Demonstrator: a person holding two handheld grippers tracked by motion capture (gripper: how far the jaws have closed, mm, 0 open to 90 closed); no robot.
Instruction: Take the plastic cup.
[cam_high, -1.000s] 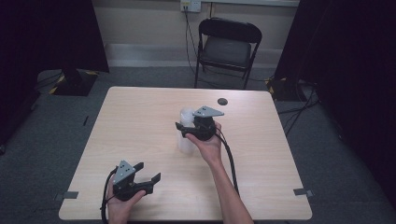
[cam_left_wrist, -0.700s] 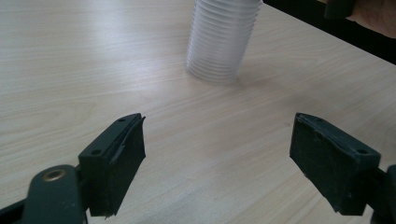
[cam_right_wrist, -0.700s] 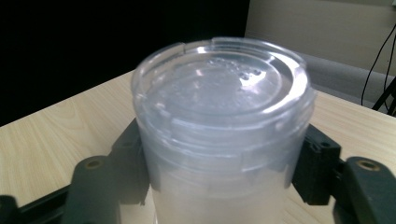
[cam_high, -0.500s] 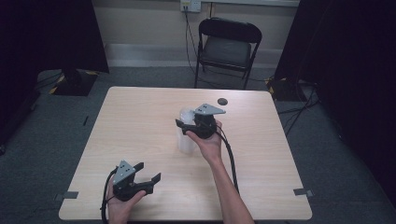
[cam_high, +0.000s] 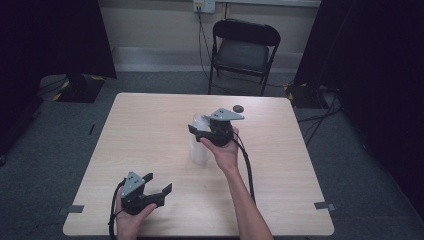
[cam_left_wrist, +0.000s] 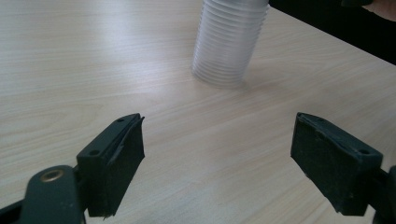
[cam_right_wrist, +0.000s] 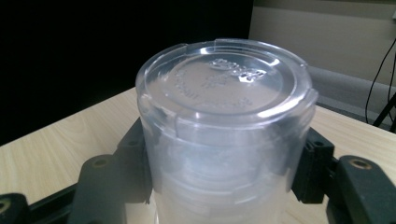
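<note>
An upside-down stack of clear plastic cups (cam_high: 200, 148) stands near the middle of the wooden table (cam_high: 140, 125). My right gripper (cam_high: 199, 129) is at the stack's top, shut on the topmost cup (cam_right_wrist: 224, 102); its black jaws press on both sides of that cup, and the cups beneath show through its wall. My left gripper (cam_high: 159, 183) rests near the front left of the table, open and holding nothing. In the left gripper view the ribbed stack (cam_left_wrist: 231, 39) stands well beyond the wide-open left gripper (cam_left_wrist: 217, 158).
A small dark round object (cam_high: 238, 108) lies on the table's far side, right of centre. A black folding chair (cam_high: 245, 50) stands behind the table, with cables and dark curtains around. Bare wood surrounds the stack.
My right gripper has shifted slightly up and to the right at the top of the stack. The left gripper has not moved.
</note>
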